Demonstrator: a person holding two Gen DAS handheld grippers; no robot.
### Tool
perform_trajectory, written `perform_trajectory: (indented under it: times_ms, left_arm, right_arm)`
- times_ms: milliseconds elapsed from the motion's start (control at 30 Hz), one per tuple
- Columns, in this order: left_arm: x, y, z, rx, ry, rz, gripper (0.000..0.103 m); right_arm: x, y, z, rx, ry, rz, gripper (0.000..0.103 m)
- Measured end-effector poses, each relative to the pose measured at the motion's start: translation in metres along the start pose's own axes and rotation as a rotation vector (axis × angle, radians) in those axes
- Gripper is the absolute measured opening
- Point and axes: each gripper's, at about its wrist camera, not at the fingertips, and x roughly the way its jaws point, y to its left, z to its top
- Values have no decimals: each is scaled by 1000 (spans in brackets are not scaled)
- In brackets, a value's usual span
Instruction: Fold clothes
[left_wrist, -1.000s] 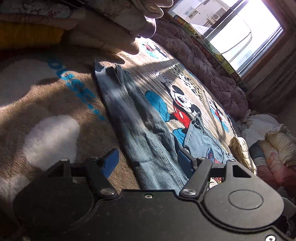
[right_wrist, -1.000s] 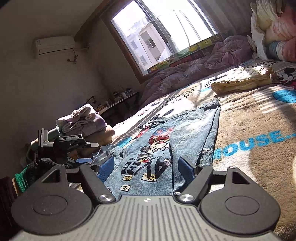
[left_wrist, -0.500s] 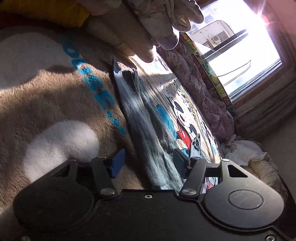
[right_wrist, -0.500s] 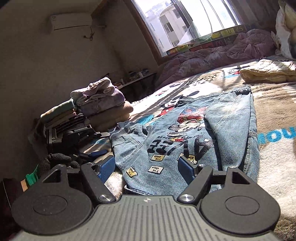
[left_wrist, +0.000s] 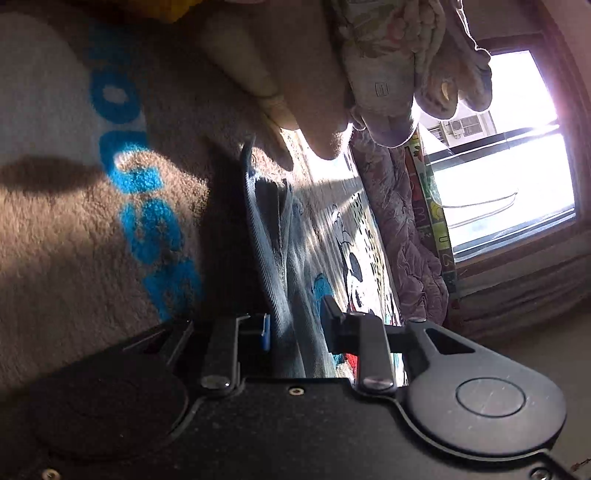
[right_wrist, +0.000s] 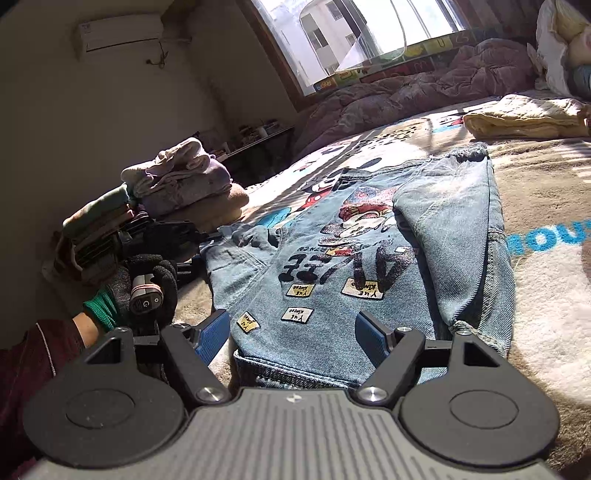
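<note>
Your left hand-held gripper (left_wrist: 295, 325) has its fingers partly apart, w/ an edge of the denim jeans (right_wrist: 354, 266) running up between them; can't tell if the pads actually pinch the cloth or just straddle it. Blue pad sits just beside the denim on one side, black finger (left_wrist: 334, 321) near it on the other. Your right hand-held gripper (right_wrist: 293, 332) is spread wide, holding nothing, tips just above the near hem of the jeans, both fingers either side of the printed panel.

Jeans lie flat on the bed (right_wrist: 546, 192), on the cartoon blanket. Long axis runs from your right hand-held gripper away toward the window (right_wrist: 354, 33); frayed end points at the window side, lettered print faces up, upside down in the right wrist view. Your gloved left hand (right_wrist: 144, 291) is left of the jeans, near the folded clothes stack (right_wrist: 184, 184). Yellow folded item (right_wrist: 524, 120) sits beyond the jeans, apart from them.

Vs 0.5 s ago: left fingers have closed in a good deal around the denim edge & the cam sits lower and nearer the stack. Right side barely changed, still wide open, a bit closer to the hem.
</note>
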Motion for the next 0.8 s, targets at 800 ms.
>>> perform_trajectory:
  times_ms: [800]
  left_arm:
    - [28, -187, -192, 651, 185, -325, 0]
  right_arm:
    - [-60, -107, 9, 522, -323, 33, 75]
